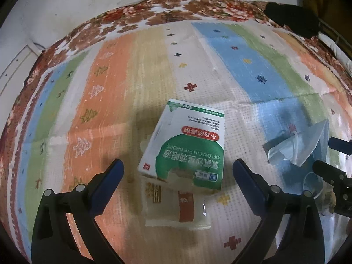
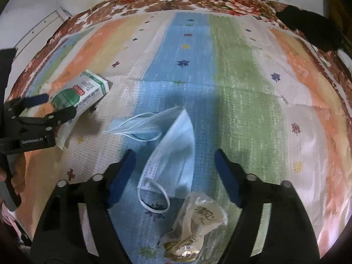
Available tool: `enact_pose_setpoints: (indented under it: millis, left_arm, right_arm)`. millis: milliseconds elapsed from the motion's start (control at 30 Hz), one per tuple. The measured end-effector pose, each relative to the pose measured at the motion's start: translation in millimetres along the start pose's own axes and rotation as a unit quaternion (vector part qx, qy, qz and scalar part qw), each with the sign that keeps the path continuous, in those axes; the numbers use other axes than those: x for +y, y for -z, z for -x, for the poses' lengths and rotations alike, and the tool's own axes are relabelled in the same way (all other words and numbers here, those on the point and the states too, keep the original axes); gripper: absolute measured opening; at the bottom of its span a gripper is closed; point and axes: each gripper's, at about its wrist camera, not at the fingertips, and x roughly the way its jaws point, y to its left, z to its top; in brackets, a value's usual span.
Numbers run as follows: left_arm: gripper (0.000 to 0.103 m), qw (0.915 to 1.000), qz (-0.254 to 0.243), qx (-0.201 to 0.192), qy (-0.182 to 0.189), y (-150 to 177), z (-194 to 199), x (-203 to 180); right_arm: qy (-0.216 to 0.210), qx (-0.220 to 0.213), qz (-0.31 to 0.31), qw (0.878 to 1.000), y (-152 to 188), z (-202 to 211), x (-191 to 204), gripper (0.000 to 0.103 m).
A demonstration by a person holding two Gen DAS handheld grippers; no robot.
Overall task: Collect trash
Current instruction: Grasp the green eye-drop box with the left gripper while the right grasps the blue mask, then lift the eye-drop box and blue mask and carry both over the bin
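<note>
A green and white eye-drops box (image 1: 187,145) lies on the striped cloth, overlapping a clear plastic wrapper (image 1: 176,206). My left gripper (image 1: 177,165) hangs over the box, open, one finger on each side and apart from it. A pale blue face mask (image 2: 173,149) lies folded between the fingers of my right gripper (image 2: 175,154), whose pads stand clear of it. A crumpled cream snack wrapper (image 2: 198,220) sits just below the mask. The right wrist view also shows the box (image 2: 83,92) and the left gripper (image 2: 58,104) at far left.
A second mask (image 2: 140,123) with loose ear loops lies left of the first. The striped cloth (image 2: 231,77) covers a floral bedspread (image 2: 198,2) that ends at a white wall. A black object (image 2: 312,28) rests at the far right corner.
</note>
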Motion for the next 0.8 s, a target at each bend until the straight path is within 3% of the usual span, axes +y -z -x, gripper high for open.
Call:
enact_pose_setpoints:
  millis: [67, 133, 200, 300, 433, 800]
  left_arm:
    - [0.076, 0.9999, -0.001, 0.009, 0.007, -1, -4, 0]
    - [0.074, 0.9999, 0.003, 0.005, 0.011, -1, -3, 1]
    - [0.074, 1.0000, 0.006, 0.003, 0.007, 2, -2, 1]
    - [0.073, 0.9997, 0.016, -0.016, -0.005, 4, 5, 4]
    - [0.072, 0.9988, 0.043, -0.024, -0.002, 5, 15, 15]
    - [0.072, 0.9995, 0.030, 0.006, -0.008, 28, 61, 9]
  right_arm:
    - [0.006, 0.007, 0.006, 1.000, -2, -3, 3, 0.041]
    - [0.007, 0.005, 0.009, 1.000, -5, -5, 5, 0.032]
    - [0.016, 0.006, 0.010, 1.000, -6, -7, 5, 0.015]
    - [0.027, -0.005, 0.004, 1.000, -4, -3, 2, 0.003]
    - [0.035, -0.029, 0.008, 0.999, -6, 8, 2, 0.002]
    - [0.045, -0.058, 0.020, 0.997, -5, 69, 18, 0.002]
